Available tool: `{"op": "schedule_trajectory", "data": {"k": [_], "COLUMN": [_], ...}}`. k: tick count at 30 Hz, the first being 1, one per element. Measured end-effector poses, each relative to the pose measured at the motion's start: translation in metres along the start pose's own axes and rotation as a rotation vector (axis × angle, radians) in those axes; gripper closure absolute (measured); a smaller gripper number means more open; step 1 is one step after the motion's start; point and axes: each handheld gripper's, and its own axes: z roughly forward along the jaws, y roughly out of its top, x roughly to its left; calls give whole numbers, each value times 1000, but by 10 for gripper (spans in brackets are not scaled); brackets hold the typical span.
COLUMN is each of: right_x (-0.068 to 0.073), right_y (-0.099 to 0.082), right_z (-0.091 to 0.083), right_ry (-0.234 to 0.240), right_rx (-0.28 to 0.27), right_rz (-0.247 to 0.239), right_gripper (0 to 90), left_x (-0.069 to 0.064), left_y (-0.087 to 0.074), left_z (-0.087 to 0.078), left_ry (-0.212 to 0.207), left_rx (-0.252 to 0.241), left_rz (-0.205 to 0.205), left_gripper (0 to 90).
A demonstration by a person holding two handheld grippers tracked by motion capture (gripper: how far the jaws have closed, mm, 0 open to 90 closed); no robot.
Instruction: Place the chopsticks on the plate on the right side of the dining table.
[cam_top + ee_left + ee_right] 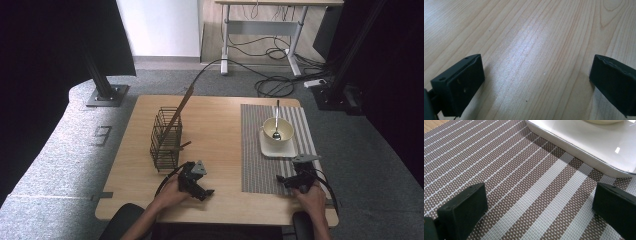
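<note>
From the high view, my left gripper (200, 187) sat on the bare wooden table (220, 150), just in front of the wire basket (166, 138), while my right gripper (299, 179) rested at the near edge of the striped placemat (255, 150), close to the square white plate (276, 148) carrying the bowl (278, 131) with a spoon (276, 125) in it. In the left gripper view, jaws were spread wide with just wood grain between them. Right gripper view, same deal: wide open, gripping nothing, the plate (584, 142) just ahead

Bare forearms, black cabled tongs (199, 186) with blocky jaws, grey triangular top plates.
</note>
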Motion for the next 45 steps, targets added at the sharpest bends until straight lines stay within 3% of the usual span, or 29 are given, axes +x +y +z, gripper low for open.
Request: {"op": "schedule_trajectory", "data": {"k": [28,34,45], "right_x": [2,4,17], "right_y": [-1,-1,12], "right_z": [-1,-3,-19], "right_ry": [-9,13,22], "right_rx": [-2,-9,-56], "right_rz": [11,17,44], "right_gripper": [0,0,0], "left_x": [0,0,0], "left_y": [0,0,0], "left_z": [0,0,0], "left_ry": [0,0,0], "left_rx": [0,-3,-3], "left_rz": [1,-2,-1], "left_gripper": [0,0,0]}}
